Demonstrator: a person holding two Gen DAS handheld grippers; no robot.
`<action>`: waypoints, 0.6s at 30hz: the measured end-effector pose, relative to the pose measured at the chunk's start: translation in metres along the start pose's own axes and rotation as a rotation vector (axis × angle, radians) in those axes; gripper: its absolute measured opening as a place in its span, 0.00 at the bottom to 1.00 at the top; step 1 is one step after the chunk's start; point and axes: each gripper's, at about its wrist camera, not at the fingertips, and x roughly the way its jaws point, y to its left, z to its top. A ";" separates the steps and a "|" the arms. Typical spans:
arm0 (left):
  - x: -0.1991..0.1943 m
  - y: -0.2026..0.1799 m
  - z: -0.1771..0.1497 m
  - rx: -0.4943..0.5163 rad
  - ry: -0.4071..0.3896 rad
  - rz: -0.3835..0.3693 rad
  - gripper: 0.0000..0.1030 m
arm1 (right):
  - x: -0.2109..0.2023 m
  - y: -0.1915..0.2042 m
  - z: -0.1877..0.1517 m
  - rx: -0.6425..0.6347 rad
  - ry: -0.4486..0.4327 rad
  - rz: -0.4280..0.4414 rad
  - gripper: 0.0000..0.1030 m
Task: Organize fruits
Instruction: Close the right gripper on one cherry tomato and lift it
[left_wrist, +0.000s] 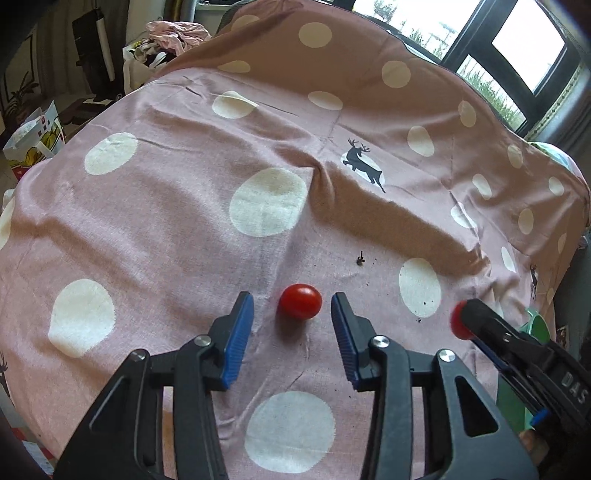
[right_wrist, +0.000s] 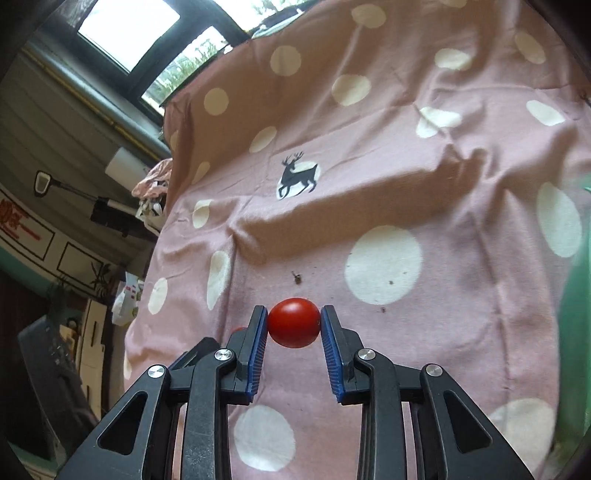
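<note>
The right gripper (right_wrist: 294, 325) has its blue ribbed pads (right_wrist: 259, 347) pressed on either side of a small, glossy red cherry tomato (right_wrist: 294, 322), which is pinched between the fingertips and appears lifted just clear of the cloth; in the left wrist view the same tomato shows as a red bulge at the tip of that gripper (left_wrist: 461, 320), off to the right. The left gripper (left_wrist: 291, 306) stands with its fingers spread around a second red cherry tomato (left_wrist: 300, 301), a clear gap on each side, so the pads do not press it yet; this tomato rests on the pink cotton sheet with large cream dots (left_wrist: 166, 206). A small dark stem scrap (left_wrist: 361, 258) lies on the sheet just beyond it, with a few crumbs near. A green container (left_wrist: 535, 325) shows at the right edge, blurred and partly hidden.

The step in hand seems to be picking up, one tomato per hand; next the left fingers probably need to close gently on the soft fruit, and both fruits likely go to the green container.
</note>
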 end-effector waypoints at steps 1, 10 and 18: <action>0.002 -0.004 0.000 0.011 -0.005 0.013 0.40 | -0.008 -0.003 -0.003 0.004 -0.023 -0.007 0.30; 0.008 -0.022 -0.005 0.102 -0.029 0.065 0.37 | -0.041 -0.016 -0.005 0.021 -0.110 0.011 0.30; 0.033 -0.022 -0.010 0.117 0.049 0.108 0.35 | -0.046 -0.017 -0.007 0.015 -0.116 0.005 0.30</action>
